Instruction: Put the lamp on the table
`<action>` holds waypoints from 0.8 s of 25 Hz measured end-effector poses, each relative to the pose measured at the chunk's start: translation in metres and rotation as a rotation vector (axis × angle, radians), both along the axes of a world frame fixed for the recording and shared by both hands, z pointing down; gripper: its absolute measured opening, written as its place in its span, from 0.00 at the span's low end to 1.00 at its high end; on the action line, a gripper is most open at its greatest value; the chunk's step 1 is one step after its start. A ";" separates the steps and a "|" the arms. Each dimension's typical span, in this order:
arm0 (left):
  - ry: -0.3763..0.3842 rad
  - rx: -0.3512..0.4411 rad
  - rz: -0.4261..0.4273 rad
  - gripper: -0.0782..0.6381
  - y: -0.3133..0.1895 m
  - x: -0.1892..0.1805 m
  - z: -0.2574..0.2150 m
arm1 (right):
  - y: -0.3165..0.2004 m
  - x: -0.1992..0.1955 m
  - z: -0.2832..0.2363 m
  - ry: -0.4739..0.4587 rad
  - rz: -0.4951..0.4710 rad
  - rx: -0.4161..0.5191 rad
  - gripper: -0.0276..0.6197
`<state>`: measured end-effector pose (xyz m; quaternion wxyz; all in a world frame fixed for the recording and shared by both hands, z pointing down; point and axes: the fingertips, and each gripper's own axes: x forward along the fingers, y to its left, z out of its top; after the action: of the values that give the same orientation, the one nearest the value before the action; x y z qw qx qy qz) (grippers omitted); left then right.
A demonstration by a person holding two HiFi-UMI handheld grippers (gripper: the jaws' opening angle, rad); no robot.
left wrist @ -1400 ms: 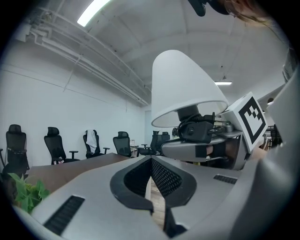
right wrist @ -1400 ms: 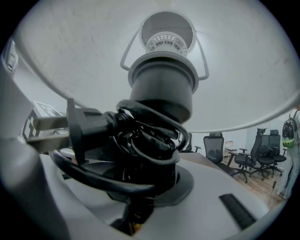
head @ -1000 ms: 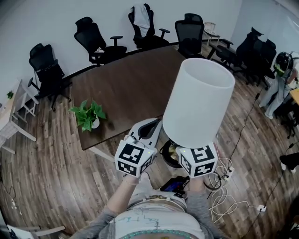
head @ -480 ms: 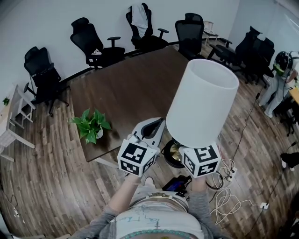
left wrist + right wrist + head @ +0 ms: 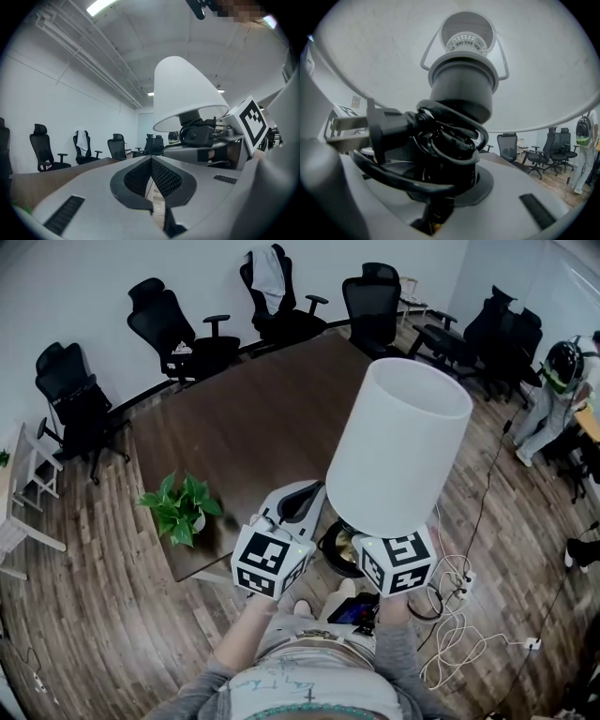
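Note:
The lamp has a tall white shade and a dark stem with its black cable and plug wound round it. It hangs upright over the wooden floor, just short of the dark brown table. My right gripper is shut on the stem under the shade, and its marker cube shows below the shade. My left gripper hovers beside the lamp to the left and points toward the table, jaws shut with nothing between them. In the left gripper view the shade stands up and to the right.
A potted green plant stands on the table's near left corner. Black office chairs ring the table's far side and back right. Cables and a power strip lie on the floor at the right. A person stands far right.
The table, plant and chairs have slid down and slightly left in the head view, so the table edge is nearer. Both grippers and the lamp keep their places relative to me.

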<state>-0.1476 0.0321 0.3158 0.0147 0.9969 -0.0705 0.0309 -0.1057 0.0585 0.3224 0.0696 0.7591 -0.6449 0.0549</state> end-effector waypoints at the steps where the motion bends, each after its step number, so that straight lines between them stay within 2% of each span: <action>1: -0.001 0.001 -0.001 0.12 -0.003 0.003 0.000 | -0.003 0.003 0.000 -0.001 -0.002 -0.001 0.14; 9: 0.011 -0.007 -0.045 0.12 -0.033 0.042 0.000 | -0.030 0.040 0.003 -0.012 -0.040 -0.003 0.14; 15: -0.001 0.012 -0.062 0.12 -0.049 0.100 -0.004 | -0.052 0.098 0.002 0.004 -0.059 -0.015 0.14; 20: -0.019 0.020 -0.116 0.12 -0.068 0.139 -0.003 | -0.067 0.139 -0.004 0.020 -0.098 -0.011 0.14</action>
<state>-0.0090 -0.0358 0.3127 0.0057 0.9909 -0.1286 0.0386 0.0332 -0.0089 0.3187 0.0830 0.7268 -0.6802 0.0474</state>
